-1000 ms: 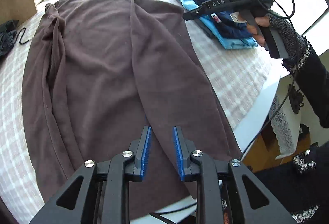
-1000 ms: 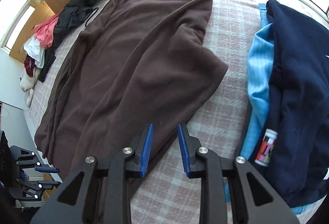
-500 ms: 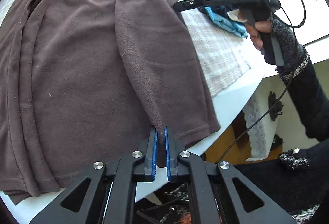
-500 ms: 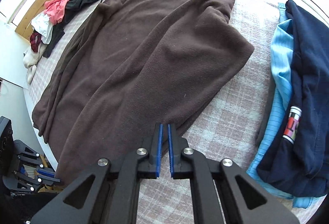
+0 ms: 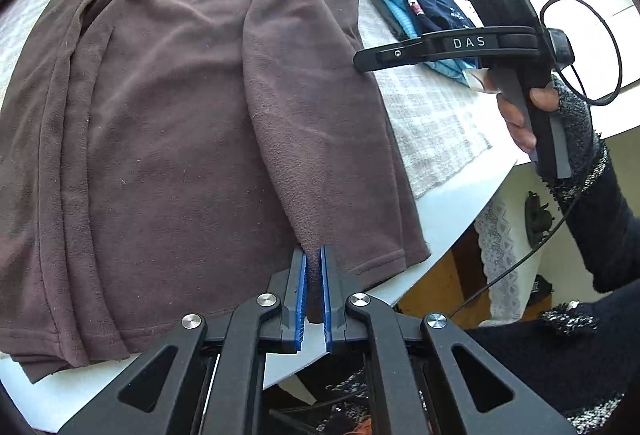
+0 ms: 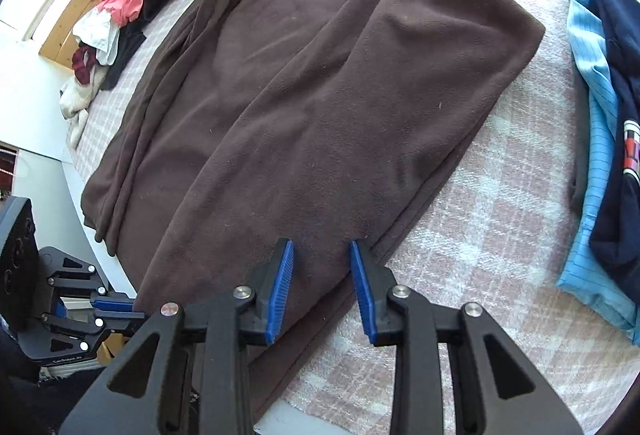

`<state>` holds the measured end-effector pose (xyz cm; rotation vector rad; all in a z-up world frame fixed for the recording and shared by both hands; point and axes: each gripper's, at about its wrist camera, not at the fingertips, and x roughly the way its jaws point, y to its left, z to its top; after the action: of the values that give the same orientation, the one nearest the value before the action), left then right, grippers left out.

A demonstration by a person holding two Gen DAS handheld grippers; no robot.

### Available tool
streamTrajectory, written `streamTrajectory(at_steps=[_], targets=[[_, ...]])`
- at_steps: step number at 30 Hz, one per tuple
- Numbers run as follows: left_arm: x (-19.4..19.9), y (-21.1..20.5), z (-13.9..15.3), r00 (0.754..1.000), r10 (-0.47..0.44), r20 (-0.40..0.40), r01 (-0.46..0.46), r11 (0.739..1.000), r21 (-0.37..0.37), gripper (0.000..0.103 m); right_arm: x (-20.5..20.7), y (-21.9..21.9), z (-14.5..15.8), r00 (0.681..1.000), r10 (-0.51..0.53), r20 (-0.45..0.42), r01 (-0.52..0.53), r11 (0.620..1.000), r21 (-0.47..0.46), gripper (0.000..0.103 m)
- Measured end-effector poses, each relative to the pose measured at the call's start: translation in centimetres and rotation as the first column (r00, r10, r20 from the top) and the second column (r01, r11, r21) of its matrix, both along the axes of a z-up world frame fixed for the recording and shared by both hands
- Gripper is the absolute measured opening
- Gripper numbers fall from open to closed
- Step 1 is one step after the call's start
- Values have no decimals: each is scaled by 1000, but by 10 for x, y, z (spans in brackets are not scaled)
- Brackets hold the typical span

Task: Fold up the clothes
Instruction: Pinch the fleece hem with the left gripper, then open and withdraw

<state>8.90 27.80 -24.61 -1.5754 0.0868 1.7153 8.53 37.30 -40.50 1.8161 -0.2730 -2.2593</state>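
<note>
A: Where does the folding stand?

B: Early, by the look of it. The large brown fleece garment [image 5: 168,123] lies spread lengthwise over the checked cloth on the tabletop [image 6: 480,235], one long panel lapped over its middle. No crosswise fold is made yet.

A: And the left gripper [image 5: 314,291]?

B: Its blue-padded fingers [image 5: 300,295] are pinched nearly shut on a tuck of that brown fleece at the near hem, close to the tabletop's rim.

A: The right gripper [image 6: 322,291]?

B: Its fingers have just been opening. They stand partly apart, straddling the garment near its right edge. Fleece lies between them, but the pads do not press on it. From the left wrist view, the right gripper is in a hand [image 5: 524,115] in a dark knit sleeve, above the cloth.

A: What is finished?

B: A folded stack, navy top [image 6: 616,115] on light blue shirt [image 6: 596,139], sits at the right. A heap of unfolded clothes [image 6: 120,15] waits at the far left corner, so plenty appears left.
</note>
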Motion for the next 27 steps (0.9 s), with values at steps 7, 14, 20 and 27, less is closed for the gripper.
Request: streamTrajectory(at_steps=[7, 14, 20, 27], targets=[[15, 17, 2, 995, -57, -87, 50, 996, -80, 4, 8, 5, 22, 997, 75, -29, -73, 995, 63, 4], [37, 38, 23, 982, -103, -156, 94, 994, -62, 6, 8, 21, 28, 999, 27, -43, -19, 985, 173, 4], [38, 48, -9, 975, -115, -189, 72, 972, -222, 7, 17, 17, 27, 999, 13, -44, -7, 990, 142, 12], [38, 53, -3, 981, -30, -193, -12, 978, -209, 22, 29, 5, 40, 997, 20, -78, -12, 995, 97, 28]])
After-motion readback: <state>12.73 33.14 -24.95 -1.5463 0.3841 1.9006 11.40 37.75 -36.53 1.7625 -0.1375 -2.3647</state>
